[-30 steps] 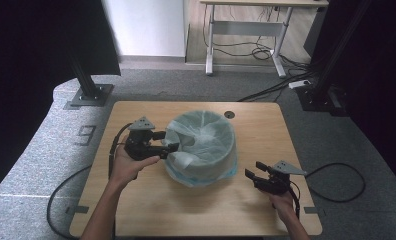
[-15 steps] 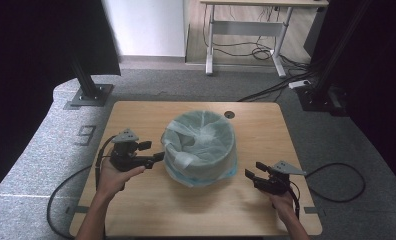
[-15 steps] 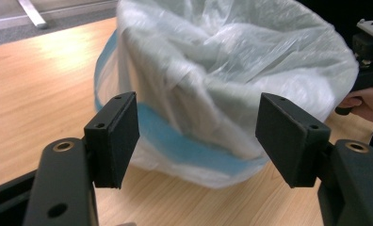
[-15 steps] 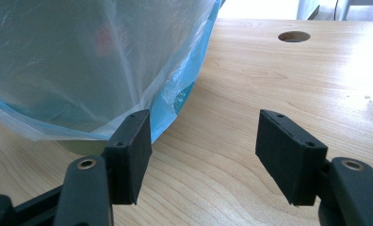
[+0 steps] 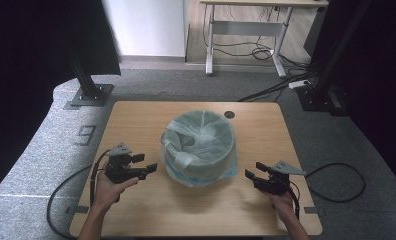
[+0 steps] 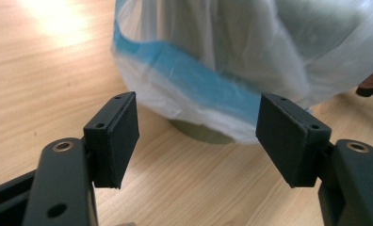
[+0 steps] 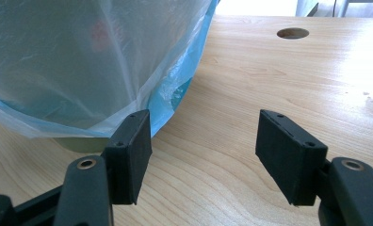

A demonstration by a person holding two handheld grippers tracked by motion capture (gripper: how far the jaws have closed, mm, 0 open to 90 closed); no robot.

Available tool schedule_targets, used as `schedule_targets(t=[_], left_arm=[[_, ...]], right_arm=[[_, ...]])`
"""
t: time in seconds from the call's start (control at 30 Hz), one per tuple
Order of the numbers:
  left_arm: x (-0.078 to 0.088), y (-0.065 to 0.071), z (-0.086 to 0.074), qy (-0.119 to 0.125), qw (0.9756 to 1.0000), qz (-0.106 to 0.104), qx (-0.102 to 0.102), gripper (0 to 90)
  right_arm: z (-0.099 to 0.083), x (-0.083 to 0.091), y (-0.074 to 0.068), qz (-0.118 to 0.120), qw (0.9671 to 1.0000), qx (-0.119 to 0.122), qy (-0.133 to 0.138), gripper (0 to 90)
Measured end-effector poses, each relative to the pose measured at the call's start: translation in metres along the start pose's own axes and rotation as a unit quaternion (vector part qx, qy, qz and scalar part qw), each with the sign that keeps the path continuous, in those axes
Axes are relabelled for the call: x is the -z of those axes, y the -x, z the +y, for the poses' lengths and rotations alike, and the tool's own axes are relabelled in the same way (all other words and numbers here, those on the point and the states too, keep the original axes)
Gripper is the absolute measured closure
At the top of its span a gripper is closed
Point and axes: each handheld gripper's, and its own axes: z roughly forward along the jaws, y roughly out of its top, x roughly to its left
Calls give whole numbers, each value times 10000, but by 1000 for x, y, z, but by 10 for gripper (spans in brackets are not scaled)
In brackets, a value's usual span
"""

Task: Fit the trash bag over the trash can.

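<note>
A round bin lined with a pale see-through bag (image 5: 200,145) stands in the middle of the wooden table (image 5: 136,120). The bag's blue-edged skirt hangs over the rim and down the sides. My left gripper (image 5: 147,165) sits low at the bin's left, apart from it, open and holding nothing. In the left gripper view the bag (image 6: 213,61) and the bin's dark base (image 6: 201,133) lie ahead of the left gripper (image 6: 198,117). My right gripper (image 5: 254,170) rests open at the bin's front right. In the right gripper view the bag (image 7: 81,61) hangs just left of the right gripper (image 7: 203,136).
A round cable hole (image 5: 229,114) is in the table behind the bin, also seen as a hole (image 7: 293,33) ahead of the right gripper. Gripper cables trail off both front corners. Black stands (image 5: 88,90) and a white desk frame (image 5: 246,30) are on the floor beyond.
My left gripper has drawn away from the bag's left rim, moving left, toward the front edge and down near the table. The right gripper has stayed put.
</note>
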Motion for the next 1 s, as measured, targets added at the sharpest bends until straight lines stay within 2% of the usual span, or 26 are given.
schedule_targets(t=[0.37,1.0], left_arm=[[-7,-8,-14,-32,9998,-9,176,299],[-10,-15,-19,-80,9995,-9,291,299]], right_arm=[[-1,-1,0,-24,10000,3,-51,354],[-2,-2,0,-29,10000,-10,-77,353]])
